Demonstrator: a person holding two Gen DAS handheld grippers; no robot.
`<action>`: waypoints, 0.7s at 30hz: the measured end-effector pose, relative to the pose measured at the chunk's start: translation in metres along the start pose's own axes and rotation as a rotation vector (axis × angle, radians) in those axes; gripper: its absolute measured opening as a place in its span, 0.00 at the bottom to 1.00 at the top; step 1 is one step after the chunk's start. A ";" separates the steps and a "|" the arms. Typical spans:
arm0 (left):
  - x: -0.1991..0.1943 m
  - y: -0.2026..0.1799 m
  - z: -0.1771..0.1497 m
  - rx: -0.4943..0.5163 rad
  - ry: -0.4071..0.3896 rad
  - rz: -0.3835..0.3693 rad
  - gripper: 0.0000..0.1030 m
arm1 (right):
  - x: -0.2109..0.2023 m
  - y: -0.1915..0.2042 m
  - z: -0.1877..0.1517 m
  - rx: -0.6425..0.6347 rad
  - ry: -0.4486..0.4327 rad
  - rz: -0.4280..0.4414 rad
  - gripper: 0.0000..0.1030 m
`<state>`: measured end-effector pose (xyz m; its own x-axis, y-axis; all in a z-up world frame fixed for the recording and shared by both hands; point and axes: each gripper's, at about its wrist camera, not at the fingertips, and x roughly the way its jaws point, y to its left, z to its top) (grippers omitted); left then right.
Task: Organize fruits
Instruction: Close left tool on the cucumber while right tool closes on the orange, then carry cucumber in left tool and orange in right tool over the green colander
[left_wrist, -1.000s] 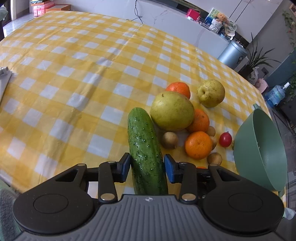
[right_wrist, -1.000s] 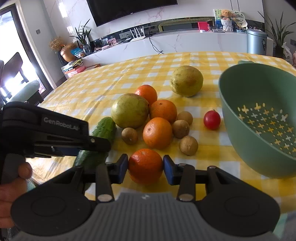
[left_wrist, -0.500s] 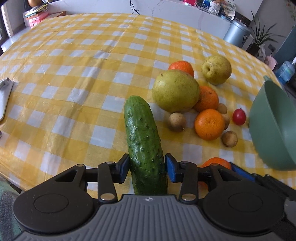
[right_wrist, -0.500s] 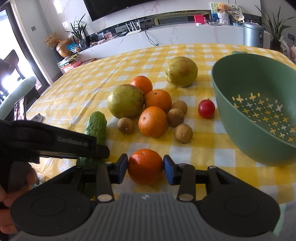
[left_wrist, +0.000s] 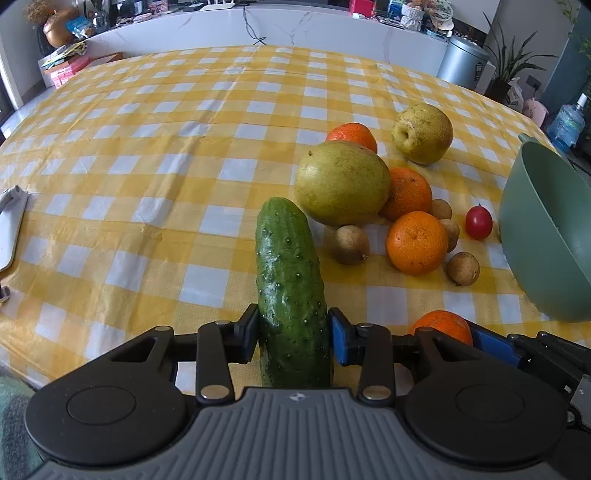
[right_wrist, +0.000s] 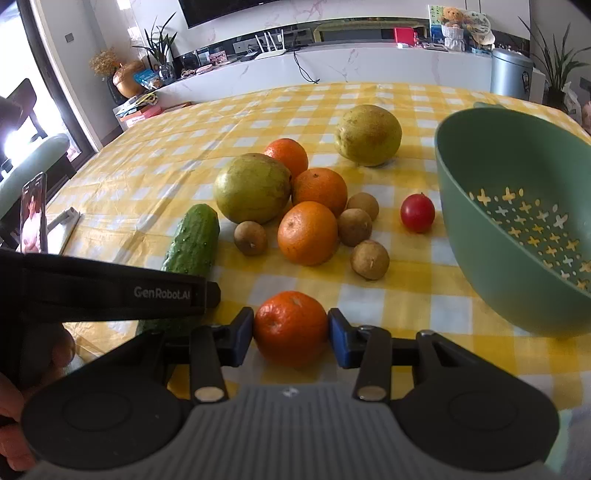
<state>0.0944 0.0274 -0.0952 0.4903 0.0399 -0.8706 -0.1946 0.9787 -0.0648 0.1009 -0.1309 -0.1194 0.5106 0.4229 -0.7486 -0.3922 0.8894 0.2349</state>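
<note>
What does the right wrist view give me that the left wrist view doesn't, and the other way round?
Right wrist only: the perforated inside of the green colander, a phone propped at the table's left edge, the person's hand on the left tool, and the right gripper with its pads against the near orange.

Left wrist only: the left gripper closed on the cucumber, its jaws having just been closing, and a water bottle off-table.

Both: the fruit cluster, the tomato and the checked tablecloth.

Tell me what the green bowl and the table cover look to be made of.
Green bowl: likely matte plastic, judging by the even colour, thin wall and cross-shaped drain holes cut through its bottom. Table cover: yellow and white checks with a soft sheen and shallow creases, so probably coated cloth or vinyl; the pictures leave that open.
</note>
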 end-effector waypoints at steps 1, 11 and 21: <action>-0.002 0.001 0.000 -0.005 -0.006 0.002 0.42 | 0.000 0.000 0.000 -0.001 -0.002 0.002 0.39; -0.032 0.002 0.001 -0.027 -0.082 -0.021 0.42 | -0.014 0.001 -0.002 -0.013 -0.054 0.011 0.39; -0.078 -0.010 0.003 -0.006 -0.181 -0.072 0.42 | -0.055 -0.003 -0.005 -0.014 -0.154 0.007 0.39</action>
<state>0.0607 0.0152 -0.0257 0.6478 0.0056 -0.7618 -0.1583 0.9791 -0.1274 0.0704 -0.1580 -0.0818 0.6182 0.4519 -0.6431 -0.4065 0.8841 0.2305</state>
